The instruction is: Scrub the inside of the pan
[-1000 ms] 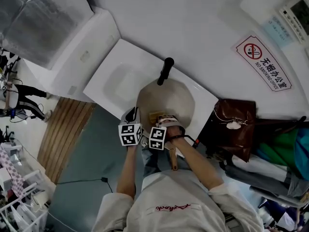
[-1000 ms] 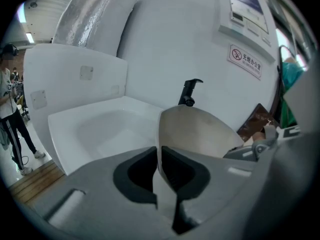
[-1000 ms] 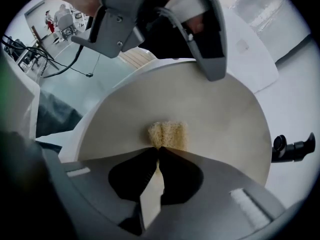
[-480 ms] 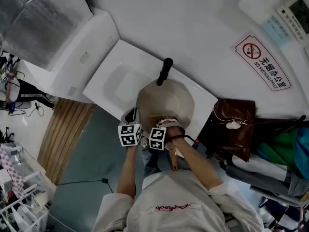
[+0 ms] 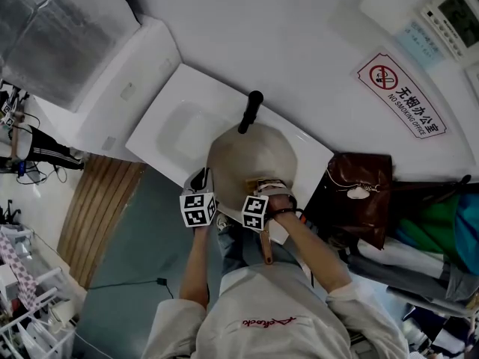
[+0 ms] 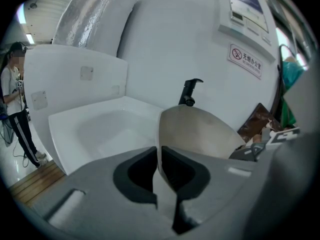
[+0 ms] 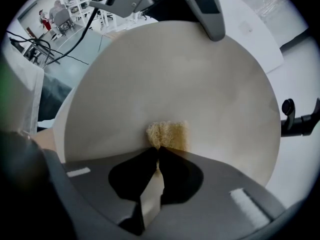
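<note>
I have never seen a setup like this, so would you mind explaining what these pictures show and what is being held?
There is no robot: a person holds a hand-held two-jaw gripper in each hand. One picture comes from a camera on the person's head, looking down; the other two come from cameras riding on the grippers. Below is a white sink, with a pale pan over it. The left gripper is clamped on the pan's rim. The right gripper pinches a yellow scrubbing sponge against the pan's inside.
</note>
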A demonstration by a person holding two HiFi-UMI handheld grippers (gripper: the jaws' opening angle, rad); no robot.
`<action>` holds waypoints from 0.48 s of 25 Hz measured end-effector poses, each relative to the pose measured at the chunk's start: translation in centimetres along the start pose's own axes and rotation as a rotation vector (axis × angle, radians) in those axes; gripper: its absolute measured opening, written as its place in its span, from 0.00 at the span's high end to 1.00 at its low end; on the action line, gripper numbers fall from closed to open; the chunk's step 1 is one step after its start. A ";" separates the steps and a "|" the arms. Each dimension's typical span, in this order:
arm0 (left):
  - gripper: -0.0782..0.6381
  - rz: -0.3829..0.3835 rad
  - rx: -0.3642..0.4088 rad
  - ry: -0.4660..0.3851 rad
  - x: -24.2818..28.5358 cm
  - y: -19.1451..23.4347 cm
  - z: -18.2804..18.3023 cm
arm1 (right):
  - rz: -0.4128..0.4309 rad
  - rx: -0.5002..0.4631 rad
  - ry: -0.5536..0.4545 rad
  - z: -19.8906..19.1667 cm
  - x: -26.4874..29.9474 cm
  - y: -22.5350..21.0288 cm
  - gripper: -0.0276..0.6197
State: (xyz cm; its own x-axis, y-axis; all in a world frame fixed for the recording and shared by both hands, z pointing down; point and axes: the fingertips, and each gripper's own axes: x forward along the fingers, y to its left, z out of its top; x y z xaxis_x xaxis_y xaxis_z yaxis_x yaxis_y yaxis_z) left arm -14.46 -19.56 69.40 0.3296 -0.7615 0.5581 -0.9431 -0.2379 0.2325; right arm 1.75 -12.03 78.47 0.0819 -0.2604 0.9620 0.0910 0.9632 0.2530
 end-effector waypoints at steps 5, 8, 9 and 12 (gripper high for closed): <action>0.85 0.004 -0.002 0.000 0.0 0.0 0.0 | -0.010 0.014 0.022 -1.8 0.1 -0.6 0.92; 0.85 0.005 -0.004 0.000 0.0 0.0 -0.1 | -0.014 0.015 0.021 -1.9 0.1 -0.6 0.92; 0.85 0.006 -0.005 0.001 0.0 0.0 -0.1 | -0.016 0.017 0.018 -1.9 0.1 -0.6 0.92; 0.85 0.006 -0.009 -0.001 0.0 0.0 0.0 | -0.021 0.026 0.005 -1.8 0.1 -0.6 0.92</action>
State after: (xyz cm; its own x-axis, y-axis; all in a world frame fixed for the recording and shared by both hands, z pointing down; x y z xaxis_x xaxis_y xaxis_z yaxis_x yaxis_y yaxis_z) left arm -14.46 -19.52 69.43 0.3239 -0.7632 0.5590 -0.9446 -0.2279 0.2361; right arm 3.54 -12.76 78.26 0.0848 -0.2809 0.9560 0.0666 0.9589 0.2758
